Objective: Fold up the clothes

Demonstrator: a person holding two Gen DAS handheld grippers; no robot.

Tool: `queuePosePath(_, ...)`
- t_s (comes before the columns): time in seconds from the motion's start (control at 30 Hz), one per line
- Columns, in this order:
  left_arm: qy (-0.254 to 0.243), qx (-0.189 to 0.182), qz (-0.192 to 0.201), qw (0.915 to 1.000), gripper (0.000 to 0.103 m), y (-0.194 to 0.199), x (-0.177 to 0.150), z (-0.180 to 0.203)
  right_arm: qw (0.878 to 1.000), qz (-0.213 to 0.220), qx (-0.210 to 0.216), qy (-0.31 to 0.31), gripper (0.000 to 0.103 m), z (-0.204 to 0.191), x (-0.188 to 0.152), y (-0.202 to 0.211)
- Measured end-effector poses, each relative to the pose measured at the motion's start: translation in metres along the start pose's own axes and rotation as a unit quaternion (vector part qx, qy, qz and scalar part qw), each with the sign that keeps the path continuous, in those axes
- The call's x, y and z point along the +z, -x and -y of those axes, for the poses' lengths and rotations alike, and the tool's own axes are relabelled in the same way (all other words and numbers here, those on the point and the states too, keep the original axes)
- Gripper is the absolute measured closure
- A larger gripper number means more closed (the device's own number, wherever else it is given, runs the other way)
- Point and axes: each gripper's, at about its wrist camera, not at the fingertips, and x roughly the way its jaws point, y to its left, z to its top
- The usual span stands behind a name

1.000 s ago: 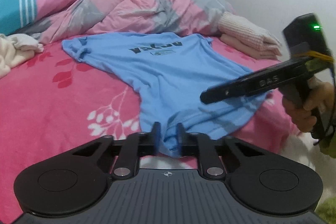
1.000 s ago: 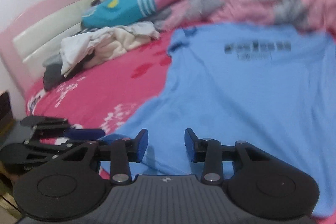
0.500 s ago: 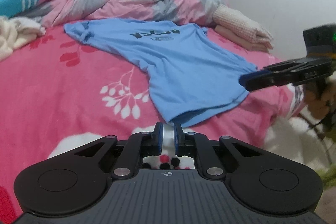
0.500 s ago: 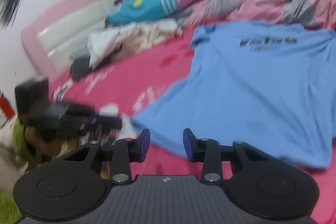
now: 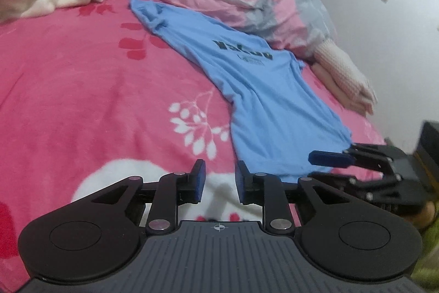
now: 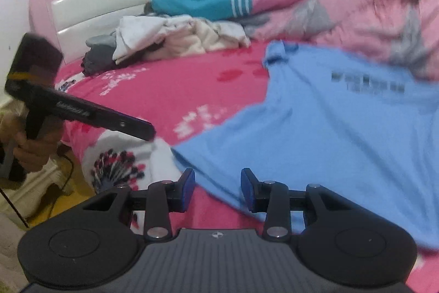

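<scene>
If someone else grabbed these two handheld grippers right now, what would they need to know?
Left gripper: open, empty, at the bed's near edge, just short of the shirt hem.
Right gripper: open, empty, over the hem on the other side.
Blue T-shirt: lies spread flat on the pink bedsheet, print up, not folded at all.
Other clothes are heaped near the headboard.
Done: shirt laid out.
Left: grip the hem corners and make every fold.

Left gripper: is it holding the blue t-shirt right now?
No. The left gripper is open with only bedsheet between its fingers; the blue t-shirt lies beyond it.
</scene>
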Motion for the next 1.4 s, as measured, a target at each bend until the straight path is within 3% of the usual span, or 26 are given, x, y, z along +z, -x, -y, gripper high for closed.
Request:
queuePosePath(0.17,0.033,-0.003,-0.008,0.9994,0.076,-0.008,0.013,-0.007,0.995,0.017,-0.018,0.101,0.063,-0.039,0.01,-0.013)
queuePosePath(0.3,0.021,0.004,-0.008,0.9997,0.073,-0.008,0.015,-0.005,0.987,0.007,-0.022,0.156,0.063,-0.058,0.004,-0.036)
queuePosePath(0.5,0.038,0.006,-0.009,0.9992,0.072,-0.014,0.021,-0.011,0.998,0.027,0.003,0.061,0.066,-0.031,0.005,-0.032)
queuePosePath(0.67,0.072,0.0,0.006,0.9974,0.069,-0.027,0.048,-0.024,0.999,0.044,0.023,-0.018,0.093,-0.009,0.005,-0.029)
queuePosePath(0.83,0.143,-0.003,0.023,0.9894,0.064,-0.054,0.093,-0.056,0.992,0.061,0.043,-0.098,0.1,0.014,0.005,-0.025)
queuePosePath(0.97,0.173,0.024,0.025,0.9843,0.062,-0.091,0.131,-0.075,0.976,0.1,0.08,-0.174,0.1,0.037,0.002,-0.013)
queuePosePath(1.1,0.14,0.069,0.01,0.9877,0.051,-0.139,0.163,-0.082,0.963,0.127,0.101,-0.216,0.1,0.052,-0.001,-0.006)
queuePosePath(1.27,0.101,0.109,0.009,0.9889,0.051,-0.179,0.184,-0.085,0.952,0.145,0.115,-0.244,0.1,0.065,-0.003,-0.003)
queuePosePath(1.33,0.072,0.127,0.018,0.9891,0.057,-0.188,0.186,-0.079,0.952,0.146,0.117,-0.243,0.1,0.065,-0.003,-0.003)
queuePosePath(1.4,0.044,0.148,0.03,0.9875,0.08,-0.195,0.187,-0.074,0.951,0.147,0.12,-0.243,0.1,0.065,-0.004,-0.003)
